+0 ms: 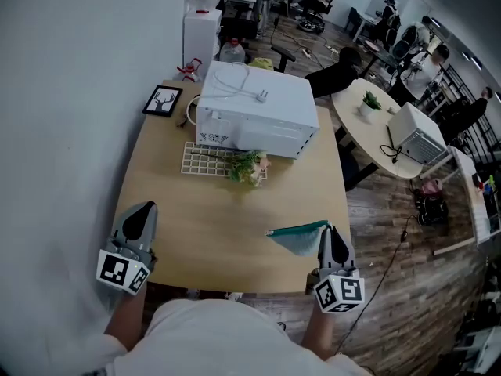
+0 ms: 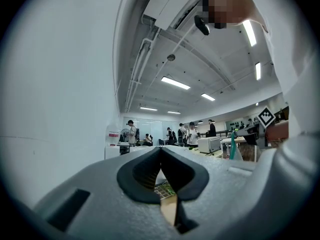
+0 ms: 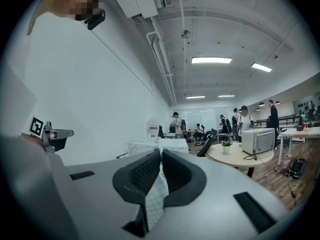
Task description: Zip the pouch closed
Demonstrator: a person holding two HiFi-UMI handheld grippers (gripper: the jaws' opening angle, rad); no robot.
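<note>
Closest to me, the left gripper (image 1: 141, 211) hovers over the front left corner of the wooden table (image 1: 196, 225). Its own view shows the jaws pressed together with nothing between them, only a slit of tabletop visible past the pads.

The right gripper (image 1: 330, 233) sits at the front right edge of the table, well apart from the left. Its jaws are clamped on the pouch (image 1: 297, 238). In the right gripper view a strip of pale mesh-textured fabric runs down between the black pads (image 3: 142, 171). From the head view the pouch is teal and sticks out from the jaws toward the left, tapering to a corner over the table's front right area. I cannot tell whether its lower edge touches the wood.

Further back, mid-table, a white grid mat (image 1: 205, 160) lies flat with a small bunch of flowers (image 1: 249, 168) on its right end. Just behind it stands a white boxy appliance (image 1: 258, 108) with a plug and cord lying on top. A framed picture (image 1: 163, 101) sits at the far left corner.

Beyond the table, a round table (image 1: 368, 143) carries a potted plant (image 1: 369, 102), and people (image 1: 395, 18) occupy the far end of the room.
</note>
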